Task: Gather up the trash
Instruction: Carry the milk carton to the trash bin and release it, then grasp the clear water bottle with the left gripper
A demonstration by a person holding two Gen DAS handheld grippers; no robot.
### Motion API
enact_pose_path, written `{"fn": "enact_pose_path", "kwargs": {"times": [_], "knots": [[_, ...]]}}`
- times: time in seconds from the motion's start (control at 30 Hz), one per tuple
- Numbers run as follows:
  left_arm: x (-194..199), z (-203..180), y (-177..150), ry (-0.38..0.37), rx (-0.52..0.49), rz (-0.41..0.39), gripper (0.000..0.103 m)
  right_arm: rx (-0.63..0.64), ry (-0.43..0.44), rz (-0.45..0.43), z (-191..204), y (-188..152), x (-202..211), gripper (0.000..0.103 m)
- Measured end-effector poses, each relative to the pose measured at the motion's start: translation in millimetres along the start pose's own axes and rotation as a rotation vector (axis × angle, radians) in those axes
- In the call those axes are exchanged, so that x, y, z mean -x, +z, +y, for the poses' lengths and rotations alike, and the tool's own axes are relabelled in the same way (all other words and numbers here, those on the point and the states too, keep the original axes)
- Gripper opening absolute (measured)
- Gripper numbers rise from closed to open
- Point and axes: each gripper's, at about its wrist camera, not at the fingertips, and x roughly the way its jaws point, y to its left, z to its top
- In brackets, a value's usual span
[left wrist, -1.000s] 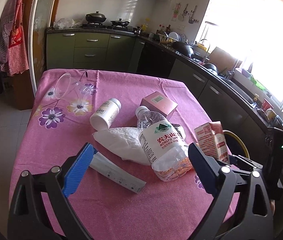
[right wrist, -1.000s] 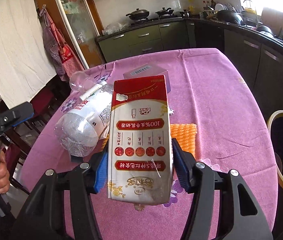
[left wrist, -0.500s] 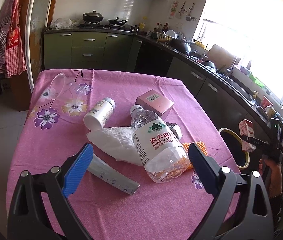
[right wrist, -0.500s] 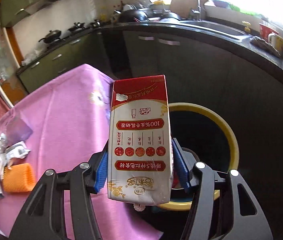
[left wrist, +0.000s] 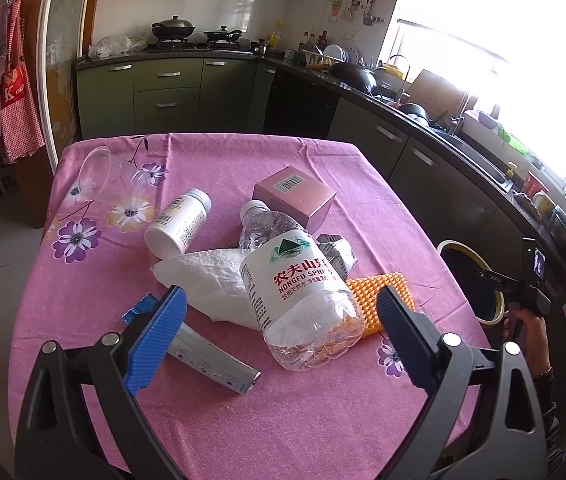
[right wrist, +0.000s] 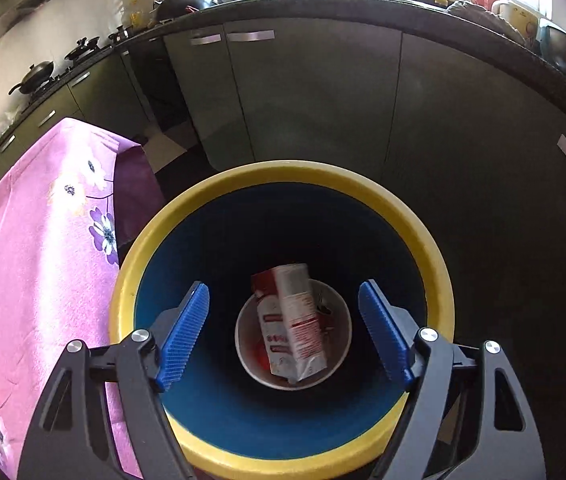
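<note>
Kitchen: green cabinets are lining the walls, and a tabletop under a pink flowered cloth is standing beside a yellow-rimmed bin.
Right tool: it is hanging over the bin mouth, pointing down into it; its jaws have just been opening and are standing apart with nothing pressed between the blue pads.
Milk carton: it is lying free down inside the bin, tilted, resting on a white bowl-shaped container at the bottom.
Left tool: it is hovering low over the near tabletop edge, jaws spread wide and gripping nothing.
Remaining trash: a clear water bottle is lying on its side across a white tissue; an orange foam net is sitting partly under the bottle.
Other items: a white pill bottle, a pink box, a clear cup and a grey tube are lying on the cloth.
Crumpled silver piece: possibly a wrapper; the view is too poor to confirm.
</note>
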Motion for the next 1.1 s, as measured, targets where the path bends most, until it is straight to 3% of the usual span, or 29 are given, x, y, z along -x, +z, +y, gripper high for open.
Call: {"fn": "enact_pose_path", "kwargs": {"times": [0.23,0.4,0.73,0.9,1.1], "knots": [[-14,-6,4,-0.033,-0.006,0.044,0.091,0.053,0.052,-0.062,14,-30,52,0.081],[-30,-13,16,-0.070,-0.039,0.138,0.091,0.054,0.103,-0.072,28,-33,61,0.084],[-69,-10,49,-0.045,-0.034,0.344,0.091,0.069,0.137,-0.082,40,-43,69,0.084],[-105,8,59,-0.041,0.065,0.501,0.091,0.070,0.154,-0.083,39,-42,69,0.084],[-138,32,65,-0.119,0.253,0.647,0.091,0.071,0.159,-0.077,38,-41,67,0.084]]}}
